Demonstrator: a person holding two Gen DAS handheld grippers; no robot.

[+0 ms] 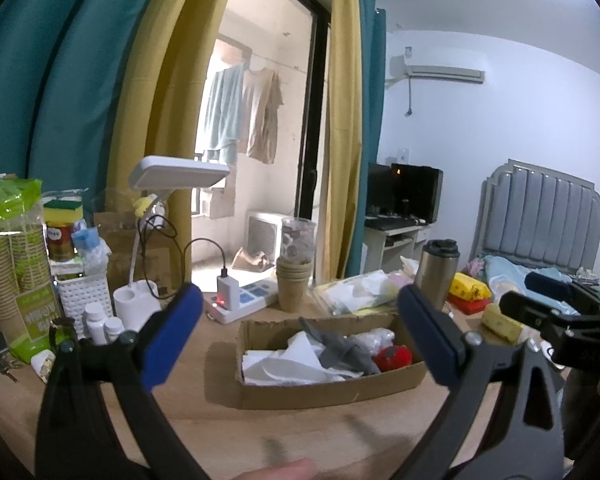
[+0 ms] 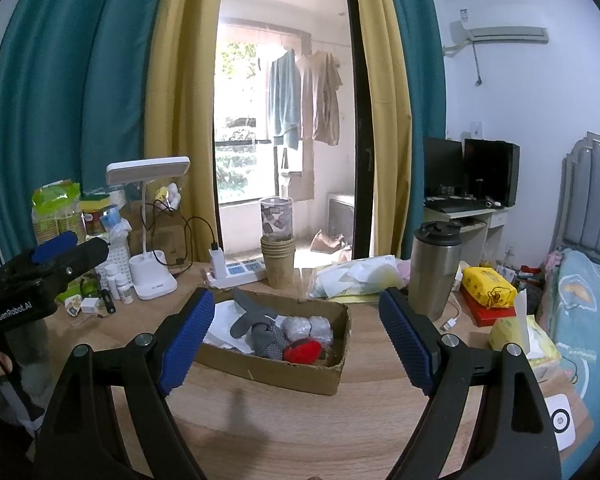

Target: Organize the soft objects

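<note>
A shallow cardboard box (image 1: 328,390) (image 2: 300,374) sits on the wooden table in front of both grippers. In it lie white cloth (image 1: 292,364), a grey glove (image 2: 260,326) (image 1: 342,350), a red plush toy (image 1: 392,358) (image 2: 302,350) and clear wrapped bundles (image 2: 308,328). My left gripper (image 1: 300,336) is open and empty, held above the table short of the box. My right gripper (image 2: 298,340) is open and empty, also short of the box. The right gripper shows at the right edge of the left wrist view (image 1: 540,312), and the left gripper at the left of the right wrist view (image 2: 60,256).
Behind the box stand stacked paper cups (image 2: 278,264), a power strip (image 2: 236,272), a white desk lamp (image 2: 152,276), a steel tumbler (image 2: 434,270) and a tissue pack (image 2: 360,276). Yellow packs (image 2: 488,284) lie right. Bottles and a basket (image 1: 84,296) crowd the left.
</note>
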